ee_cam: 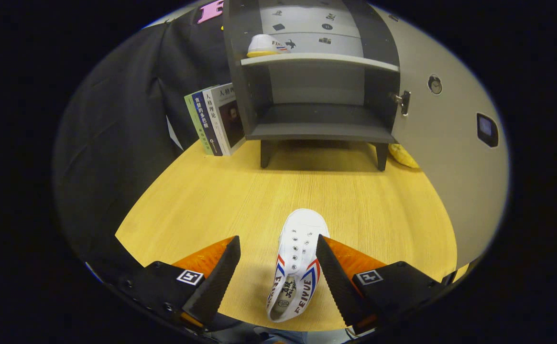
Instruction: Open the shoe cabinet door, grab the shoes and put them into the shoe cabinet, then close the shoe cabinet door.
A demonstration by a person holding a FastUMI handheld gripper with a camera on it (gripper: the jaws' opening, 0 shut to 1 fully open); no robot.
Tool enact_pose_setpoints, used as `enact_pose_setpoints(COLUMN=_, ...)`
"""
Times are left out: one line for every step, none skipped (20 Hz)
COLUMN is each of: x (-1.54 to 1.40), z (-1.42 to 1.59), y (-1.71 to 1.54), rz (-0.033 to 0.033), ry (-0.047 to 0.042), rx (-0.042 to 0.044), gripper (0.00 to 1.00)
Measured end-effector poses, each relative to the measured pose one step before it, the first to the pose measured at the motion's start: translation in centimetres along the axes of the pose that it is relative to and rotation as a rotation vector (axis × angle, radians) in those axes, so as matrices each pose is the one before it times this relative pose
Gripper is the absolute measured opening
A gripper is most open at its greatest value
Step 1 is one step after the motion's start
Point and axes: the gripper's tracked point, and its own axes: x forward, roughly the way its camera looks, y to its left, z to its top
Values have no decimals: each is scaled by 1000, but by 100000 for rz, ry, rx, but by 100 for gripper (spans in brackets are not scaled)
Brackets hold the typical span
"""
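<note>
A white sneaker (295, 260) with red and blue stripes lies on the wooden table (211, 200), toe pointing toward the cabinet. My gripper (278, 246) is open, and the shoe sits between its fingers, close against the right finger (331, 272) and apart from the left one. Beyond them stands the dark shoe cabinet (316, 76) with its door (445, 143) swung wide open to the right. A second white sneaker (266, 45) rests on the cabinet's upper shelf. The lower shelf (321, 124) holds nothing.
Several books (216, 119) lean upright against the cabinet's left side. A yellow object (402, 155) lies behind the cabinet's right leg, under the open door. Black cloth hangs along the left side of the table.
</note>
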Motion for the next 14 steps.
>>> enact_pose_setpoints(x=10, z=-446, y=-53, rz=-213, ry=2390, rx=-172, gripper=100)
enact_pose_setpoints(x=41, z=-347, y=-52, rz=-180, ry=1801, rx=98, gripper=100)
enact_pose_setpoints(x=28, z=-315, y=29, rz=-227, ry=1988, rx=382, gripper=100)
enact_pose_setpoints(x=321, z=-344, y=135, rz=54, ry=1721, rx=302, gripper=100)
enact_pose_setpoints(x=186, z=-392, y=-42, rz=-273, ry=2359, rx=109, gripper=100)
enact_pose_setpoints(x=91, z=-422, y=40, rz=-410, ry=2444, rx=-54, gripper=100)
enact_pose_setpoints(x=-34, z=-373, y=-36, rz=-264, ry=2224, rx=58, gripper=100)
enact_pose_setpoints(x=-182, z=-468, y=10, rz=133, ry=1933, rx=150, gripper=100)
enact_pose_setpoints(x=-131, z=-239, y=11, rz=207, ry=1532, rx=140, gripper=100)
enact_pose_setpoints(x=249, z=-189, y=122, rz=222, ry=1342, rx=-31, gripper=99)
enact_pose_setpoints(x=63, z=-209, y=134, rz=279, ry=1490, rx=-223, gripper=98)
enact_pose_setpoints(x=77, z=-327, y=94, rz=479, ry=1821, rx=-420, gripper=97)
enact_pose_setpoints(x=-22, z=-184, y=-78, rz=-560, ry=1241, rx=-1097, gripper=97)
enact_pose_setpoints(x=48, z=-50, y=-270, rz=-1270, ry=572, rx=-1313, gripper=96)
